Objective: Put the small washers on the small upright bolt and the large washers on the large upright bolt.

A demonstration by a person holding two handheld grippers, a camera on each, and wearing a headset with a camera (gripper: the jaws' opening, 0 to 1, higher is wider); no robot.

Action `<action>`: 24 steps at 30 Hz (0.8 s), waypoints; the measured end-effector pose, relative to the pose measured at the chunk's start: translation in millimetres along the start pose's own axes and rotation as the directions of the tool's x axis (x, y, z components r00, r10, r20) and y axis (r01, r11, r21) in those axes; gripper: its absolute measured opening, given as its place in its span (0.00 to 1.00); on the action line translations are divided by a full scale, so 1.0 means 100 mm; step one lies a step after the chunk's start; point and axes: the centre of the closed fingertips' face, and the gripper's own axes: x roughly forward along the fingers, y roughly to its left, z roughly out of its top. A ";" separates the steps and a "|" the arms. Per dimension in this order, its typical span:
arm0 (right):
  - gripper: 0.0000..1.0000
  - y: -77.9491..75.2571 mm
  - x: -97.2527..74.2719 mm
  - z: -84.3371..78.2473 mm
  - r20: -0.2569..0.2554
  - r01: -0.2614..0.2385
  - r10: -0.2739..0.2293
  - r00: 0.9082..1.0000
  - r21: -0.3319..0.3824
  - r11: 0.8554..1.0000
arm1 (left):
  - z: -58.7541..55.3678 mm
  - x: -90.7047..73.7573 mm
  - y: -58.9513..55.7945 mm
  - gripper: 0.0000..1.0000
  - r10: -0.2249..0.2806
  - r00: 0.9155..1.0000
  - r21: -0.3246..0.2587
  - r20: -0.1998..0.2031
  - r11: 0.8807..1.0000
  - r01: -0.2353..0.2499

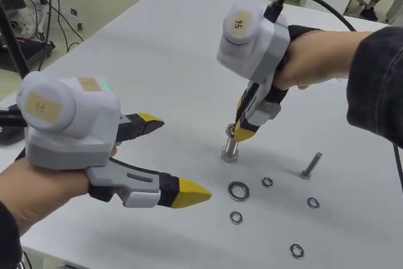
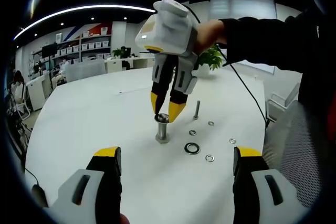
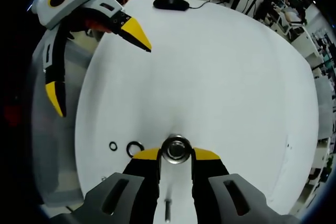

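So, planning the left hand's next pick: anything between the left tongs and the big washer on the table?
Nothing visible: bare table separates the open left tongs from the large washer; the right tongs are at the large bolt.

The large bolt [image 1: 230,146] stands upright on its hex head, grey steel, near the middle of the white table [image 1: 157,61]. A large washer [image 1: 230,131] sits level at its threaded top, pinched between the yellow tips of the right gripper [image 1: 237,133]. The small bolt [image 1: 311,165], thin and also head-down, stands to the right and slightly nearer. A second large washer [image 1: 238,191] lies flat just nearer than the large bolt. Four small washers lie flat and apart: one [image 1: 267,182] between that washer and the small bolt, one [image 1: 236,217] nearer, one [image 1: 313,203] near the small bolt, one [image 1: 296,251] nearest, at the right
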 end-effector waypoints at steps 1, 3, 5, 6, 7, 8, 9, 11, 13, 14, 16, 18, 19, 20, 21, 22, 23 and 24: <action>0.22 -0.01 0.02 -0.01 -0.004 0.000 0.000 1.000 0.000 1.000 | 0.00 0.00 0.00 0.88 0.000 1.000 0.000 0.000 1.000 0.000; 0.22 0.00 0.03 -0.01 -0.005 -0.002 0.002 1.000 0.002 1.000 | 0.00 0.00 0.00 0.88 0.000 1.000 -0.001 0.000 1.000 0.000; 0.22 -0.01 0.05 -0.01 -0.006 -0.005 0.005 1.000 0.006 1.000 | 0.00 0.00 0.00 0.88 0.000 1.000 -0.001 -0.001 1.000 0.000; 0.22 -0.01 0.06 -0.02 -0.007 -0.005 0.005 1.000 0.007 1.000 | -0.01 0.00 0.00 0.88 0.000 1.000 -0.001 -0.001 1.000 0.000; 0.22 0.00 0.07 -0.02 -0.008 -0.007 0.007 1.000 0.010 1.000 | -0.01 0.00 0.00 0.88 0.000 1.000 -0.002 -0.001 1.000 0.000; 0.22 -0.01 0.09 -0.02 -0.008 -0.008 0.008 1.000 0.010 1.000 | -0.01 0.00 0.00 0.88 0.000 1.000 -0.002 -0.001 1.000 0.000; 0.22 -0.02 0.11 -0.02 -0.009 -0.009 0.009 1.000 0.012 1.000 | -0.01 0.00 0.00 0.88 0.000 1.000 -0.002 -0.002 1.000 0.000; 0.22 -0.01 0.13 -0.03 -0.011 -0.011 0.011 1.000 0.013 1.000 | -0.01 0.00 0.00 0.88 -0.001 1.000 -0.001 -0.003 1.000 0.001; 0.22 -0.02 0.17 -0.03 -0.013 -0.012 0.012 1.000 0.016 1.000 | -0.01 0.00 0.00 0.88 -0.002 1.000 -0.001 -0.004 1.000 0.002; 0.22 -0.02 0.18 -0.03 -0.013 -0.012 0.012 1.000 0.016 1.000 | -0.01 0.00 0.00 0.88 -0.002 1.000 -0.002 -0.004 1.000 0.002; 0.22 -0.01 0.21 -0.04 -0.012 -0.013 0.014 1.000 0.021 1.000 | -0.01 0.00 0.00 0.88 -0.001 1.000 -0.002 -0.004 1.000 0.001; 0.22 -0.02 0.26 -0.04 -0.011 -0.013 0.013 1.000 0.026 1.000 | -0.01 0.00 0.01 0.88 -0.001 1.000 -0.002 -0.004 1.000 0.001; 0.22 -0.02 0.28 -0.04 -0.010 -0.012 0.012 1.000 0.027 1.000 | -0.01 0.00 0.01 0.88 -0.001 1.000 -0.002 -0.005 1.000 0.001; 0.22 -0.02 0.29 -0.05 -0.012 -0.014 0.014 1.000 0.030 0.999 | -0.01 0.00 0.00 0.88 -0.002 1.000 -0.002 -0.006 1.000 0.002; 0.22 -0.01 0.31 -0.06 -0.015 -0.012 0.012 1.000 0.029 1.000 | -0.01 0.01 0.00 0.88 -0.002 1.000 -0.002 -0.006 1.000 0.002; 0.22 -0.02 0.31 -0.06 -0.014 -0.009 0.009 1.000 0.029 1.000 | -0.01 0.01 0.00 0.88 -0.002 1.000 -0.001 -0.006 1.000 0.002; 0.22 -0.01 0.32 -0.07 -0.017 -0.010 0.010 1.000 0.032 0.999 | -0.01 0.01 0.00 0.88 -0.002 1.000 -0.002 -0.007 1.000 0.002; 0.22 -0.01 0.33 -0.07 -0.019 -0.009 0.010 1.000 0.034 0.999 | -0.01 0.01 0.00 0.88 -0.002 1.000 -0.002 -0.006 1.000 0.002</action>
